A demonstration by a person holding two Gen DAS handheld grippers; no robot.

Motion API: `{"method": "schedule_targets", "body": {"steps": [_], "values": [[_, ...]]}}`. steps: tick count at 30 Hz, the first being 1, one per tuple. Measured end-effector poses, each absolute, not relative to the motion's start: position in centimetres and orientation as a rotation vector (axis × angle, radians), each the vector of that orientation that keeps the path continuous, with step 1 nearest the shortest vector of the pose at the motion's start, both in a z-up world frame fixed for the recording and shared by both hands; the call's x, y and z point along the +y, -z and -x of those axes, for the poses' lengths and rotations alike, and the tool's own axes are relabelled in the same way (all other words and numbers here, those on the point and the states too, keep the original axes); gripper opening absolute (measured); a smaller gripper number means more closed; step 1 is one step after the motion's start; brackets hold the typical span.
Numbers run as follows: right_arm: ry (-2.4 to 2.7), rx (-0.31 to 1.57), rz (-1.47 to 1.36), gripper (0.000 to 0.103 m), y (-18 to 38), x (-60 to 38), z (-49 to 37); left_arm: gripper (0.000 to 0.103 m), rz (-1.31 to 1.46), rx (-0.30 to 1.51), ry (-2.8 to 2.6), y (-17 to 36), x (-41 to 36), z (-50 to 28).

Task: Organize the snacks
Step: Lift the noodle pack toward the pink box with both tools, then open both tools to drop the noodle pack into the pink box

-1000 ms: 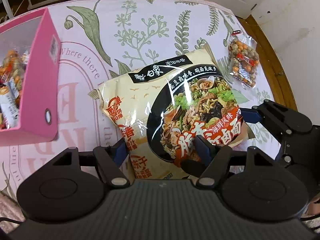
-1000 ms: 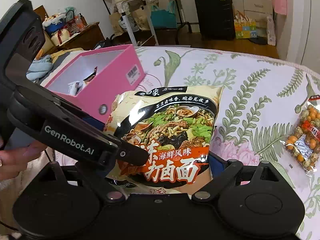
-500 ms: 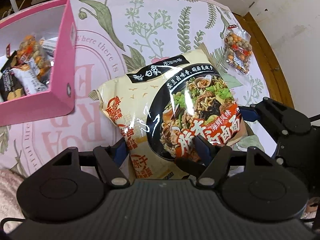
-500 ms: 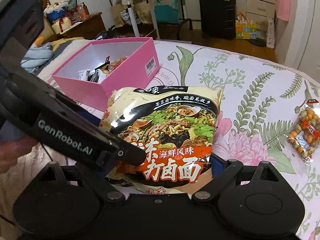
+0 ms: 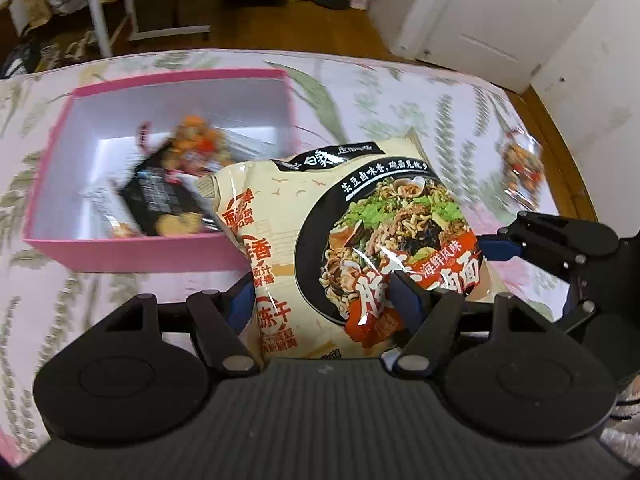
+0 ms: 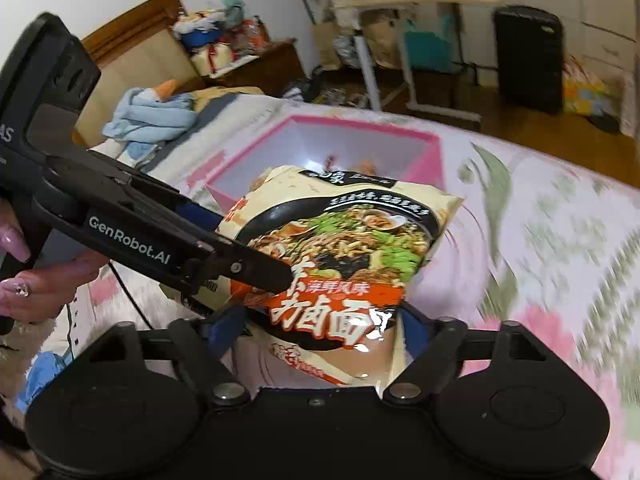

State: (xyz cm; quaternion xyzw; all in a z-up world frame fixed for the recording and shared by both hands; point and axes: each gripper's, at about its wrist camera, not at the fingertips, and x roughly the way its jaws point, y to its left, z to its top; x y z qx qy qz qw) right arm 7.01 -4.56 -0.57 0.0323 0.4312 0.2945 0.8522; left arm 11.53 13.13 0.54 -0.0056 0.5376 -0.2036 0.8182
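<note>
Taking the pink box (image 5: 132, 258) as the landmark: it sits open on the flowered bed cover (image 5: 360, 92), and a few small packets (image 5: 172, 196) already lie in its bottom, blurred in both views. Just right of the box, and now overlapping its near right corner, hangs the big noodle packet (image 5: 360, 240), carried in the air between the two tools.

The left tool (image 5: 324, 300) grips the packet's lower edge; its jaws stand partly apart with the bag pinched between them, one blue pad pressing the printed front. Further right of the box, the right tool (image 6: 308, 328) has the packet's bottom end between its fingers. Its jaws have just been closing in on the bag, and in the right wrist view the blue pads sit against both sides of the packet, so I read it as holding too.

What has changed in the last second: the packet was well to the right of the box, over the bare cover, and now its top corner hangs over the box's rim. That puts the carry close to done, I judge; lowering and letting go remain.

Far right of the box, near the bed's edge, a clear bag of mixed nuts (image 5: 520, 168) lies waiting, likely next.
</note>
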Motion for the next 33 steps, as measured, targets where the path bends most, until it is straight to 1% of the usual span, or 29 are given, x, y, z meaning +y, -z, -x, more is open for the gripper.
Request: {"method": "schedule_targets", "body": {"steps": [1,2,8,13,18,22,24,33], "values": [[-0.635,0.9,-0.056,0.077,0.4,-3.8,-7.8,0.069,0.022,1.148,0.418,-0.6,14.1,-12.3],[-0.646,0.892,-0.044,0.076,0.3,-3.0,-8.6,0.069,0.031,1.15,0.403,-0.7,15.0,-13.1],[-0.673,0.874,0.0,0.075,0.7,1.6,-14.6,0.069,0.027,1.119,0.326,-0.5,19.3,-18.0],[-0.609,0.918,-0.059,0.075,2.7,3.6,-18.8,0.069,0.029,1.121,0.295,1.6,21.1,-22.4],[-0.556,0.984,-0.06,0.076,5.1,4.4,-20.5,0.069,0.02,1.13,0.294,4.5,21.1,-24.2],[-0.501,0.953,-0.002,0.077,4.7,4.2,-19.7,0.071,-0.025,1.093,0.232,5.0,20.5,-23.7],[-0.496,0.908,0.035,0.081,3.5,3.5,-18.5,0.071,-0.058,1.053,0.237,4.3,20.0,-22.8],[-0.463,0.813,-0.092,0.081,-0.6,-4.7,-12.4,0.072,-0.093,1.004,0.317,-0.3,17.9,-18.5]]}}
